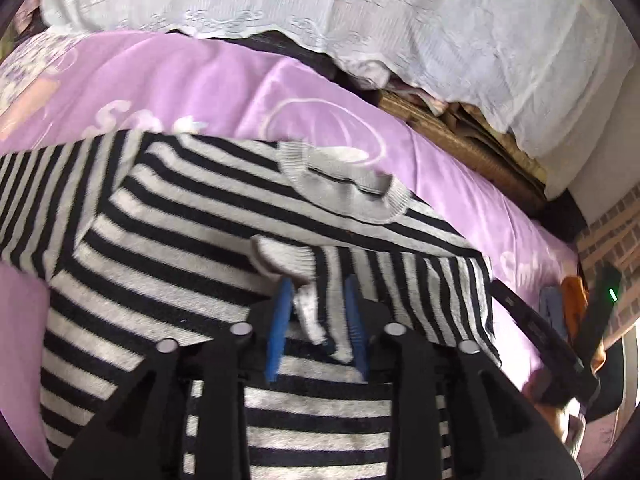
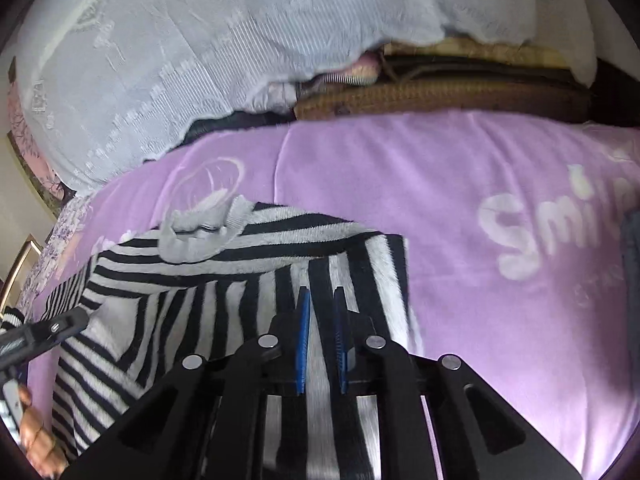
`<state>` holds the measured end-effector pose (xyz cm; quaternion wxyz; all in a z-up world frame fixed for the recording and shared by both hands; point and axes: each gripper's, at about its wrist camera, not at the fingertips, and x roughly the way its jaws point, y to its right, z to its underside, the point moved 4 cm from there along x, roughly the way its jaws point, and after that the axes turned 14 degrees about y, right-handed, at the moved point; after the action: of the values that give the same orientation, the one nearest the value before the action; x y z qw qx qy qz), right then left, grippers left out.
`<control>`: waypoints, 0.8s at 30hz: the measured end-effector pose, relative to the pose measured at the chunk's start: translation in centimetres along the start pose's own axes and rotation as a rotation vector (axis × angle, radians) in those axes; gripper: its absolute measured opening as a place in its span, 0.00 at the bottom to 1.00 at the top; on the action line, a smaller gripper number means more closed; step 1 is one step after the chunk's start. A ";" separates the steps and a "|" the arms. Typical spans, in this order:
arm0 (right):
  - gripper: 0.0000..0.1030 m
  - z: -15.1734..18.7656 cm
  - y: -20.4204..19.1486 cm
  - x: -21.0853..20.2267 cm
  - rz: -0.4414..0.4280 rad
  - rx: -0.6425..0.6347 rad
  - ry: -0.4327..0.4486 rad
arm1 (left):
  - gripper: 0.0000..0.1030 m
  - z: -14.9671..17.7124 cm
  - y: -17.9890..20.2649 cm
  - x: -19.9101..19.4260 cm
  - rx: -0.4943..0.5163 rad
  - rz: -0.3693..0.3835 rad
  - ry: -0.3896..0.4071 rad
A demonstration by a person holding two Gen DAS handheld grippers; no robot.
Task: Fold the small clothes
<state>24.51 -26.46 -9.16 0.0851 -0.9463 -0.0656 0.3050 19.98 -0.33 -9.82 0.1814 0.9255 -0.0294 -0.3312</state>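
Two grippers work one black-and-grey striped knit sweater (image 1: 168,216) lying on the lilac printed blanket (image 2: 500,160). Left gripper (image 1: 318,300) pinches the grey ribbed cuff (image 1: 280,256), sleeve folded across the body. Right gripper (image 2: 321,308) is clenched on the striped side fold, likely keeping it taut.

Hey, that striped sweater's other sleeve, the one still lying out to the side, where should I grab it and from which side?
Take the spread sleeve of the striped sweater near its outer end, coming in from the outer side. It lies flat on the purple blanket away from the body, so pinching the end probably lets you sweep it across the chest.
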 end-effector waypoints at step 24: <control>0.19 5.7 -2.6 -5.0 -0.108 -0.064 -0.020 | 0.51 3.6 -0.4 2.9 0.084 -0.063 -0.152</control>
<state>16.97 -24.07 -10.38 0.0702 -0.9405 -0.1271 0.3073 19.97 -1.60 -14.34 0.1290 0.9050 -0.0277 -0.4045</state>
